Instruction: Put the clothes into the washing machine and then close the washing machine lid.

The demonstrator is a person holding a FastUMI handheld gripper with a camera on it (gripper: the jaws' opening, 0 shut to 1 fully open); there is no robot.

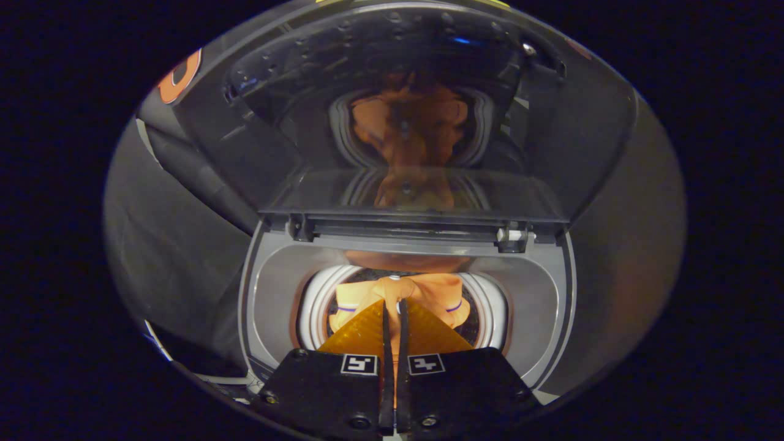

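**Gripper view: garment at drum mouth, lid up**

My gripper (393, 306) has its fingers together, clamped on the orange garment (429, 293). The cloth hangs in the round drum opening (315, 306) of the washing machine (551, 306), just ahead of my fingertips. The lid (404, 122) stands raised beyond, mirroring the orange fabric.
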